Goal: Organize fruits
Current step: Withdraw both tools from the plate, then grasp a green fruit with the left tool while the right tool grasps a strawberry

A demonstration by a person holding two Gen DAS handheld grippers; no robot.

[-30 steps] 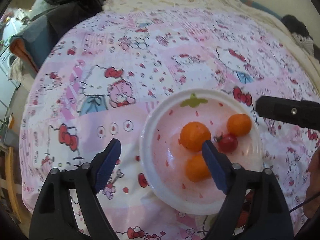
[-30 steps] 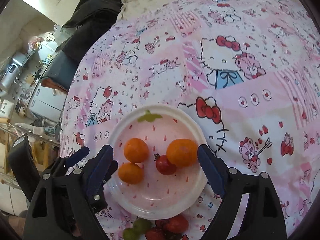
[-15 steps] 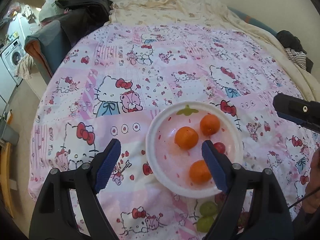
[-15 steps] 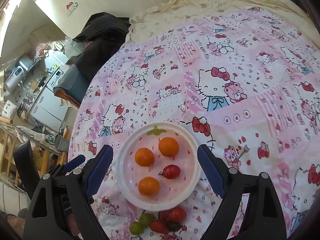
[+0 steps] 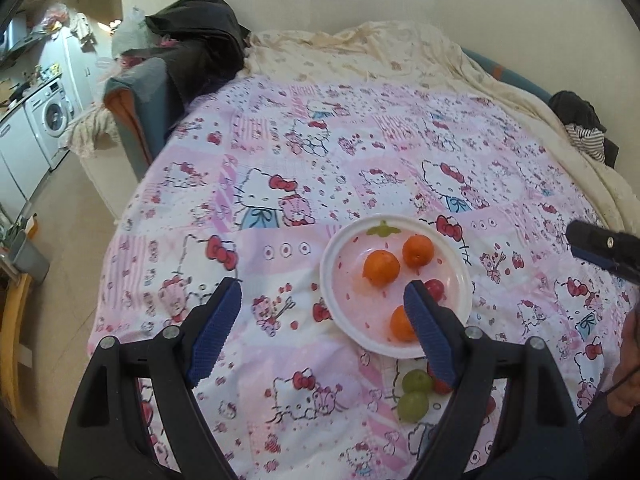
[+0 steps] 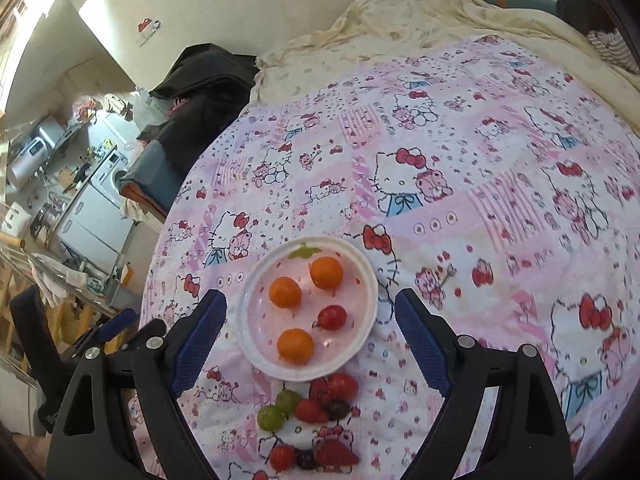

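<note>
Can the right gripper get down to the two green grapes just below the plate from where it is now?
Probably yes. The right gripper is open and empty, and the green grapes lie uncovered on the bedspread between its fingers, just near of the plate. Red fruits touch them, so a clean pinch could be fiddly.

Bed [image 6: 500,184] covered by a pink cartoon-cat print sheet [image 5: 320,152]; a cream blanket [image 6: 420,12] lies bunched along the far edge. Directly on the sheet — a white plate [image 6: 248,304], and just beside its near rim a loose cluster of green grapes [image 6: 280,408], strawberries [image 6: 336,388] and small dark fruit [image 6: 338,409].
</note>
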